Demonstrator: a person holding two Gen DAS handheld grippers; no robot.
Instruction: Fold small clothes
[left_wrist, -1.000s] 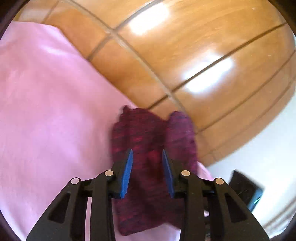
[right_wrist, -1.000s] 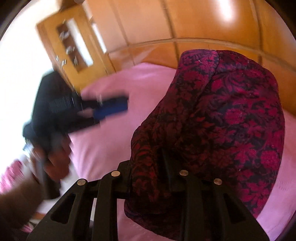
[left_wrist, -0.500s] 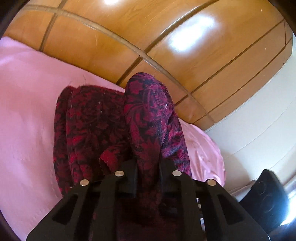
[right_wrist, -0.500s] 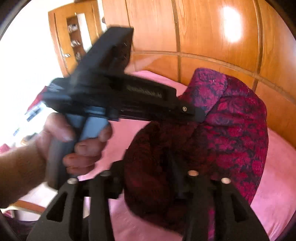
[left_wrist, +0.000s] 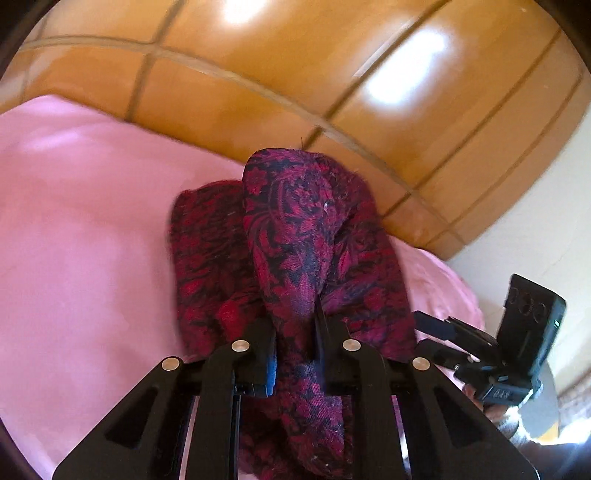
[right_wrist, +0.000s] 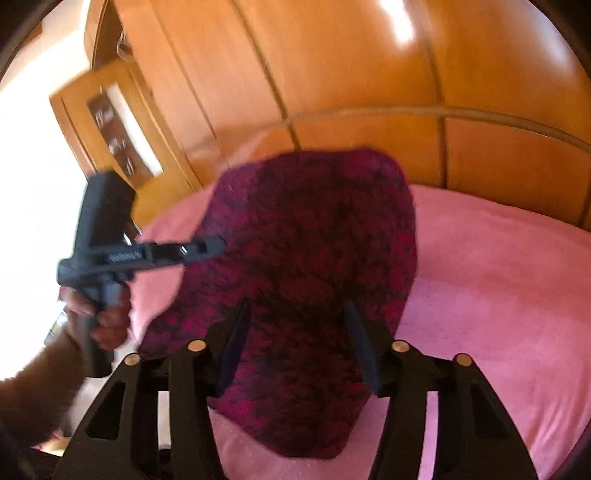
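Dark red patterned cloth (left_wrist: 295, 236), a small garment, lay bunched on a pink bedsheet (left_wrist: 81, 229) in front of a glossy wooden headboard (left_wrist: 332, 66). The left gripper (left_wrist: 295, 339) was clamped narrowly on a raised ridge of that cloth, which ran between the fingers (left_wrist: 264, 350) and out toward six o'clock in the left wrist view. The right gripper (right_wrist: 299, 343) stood with its jaws wide and nothing between them; the cloth lay on the sheet beyond and beneath its fingers (right_wrist: 236, 339), and whether they touched it could not be told, the frame being blurred.

Judgement: the step in hand appeared to be a fold carried by the left gripper alone, the right one having no hold. The next move would likely call for laying the pinched ridge flat over the rest of the cloth, then a fresh grip by the right gripper on a free edge. The fabric looked soft and limp, so a slack pinch might let it slip.

The left wrist view showed the pinch itself and the right-hand tool at four o'clock. The right wrist view alone showed the cloth's broad outline, the left tool and the hand (right_wrist: 107, 317) gripping it at nine o'clock, and a wooden cabinet (right_wrist: 103, 122) at ten o'clock.
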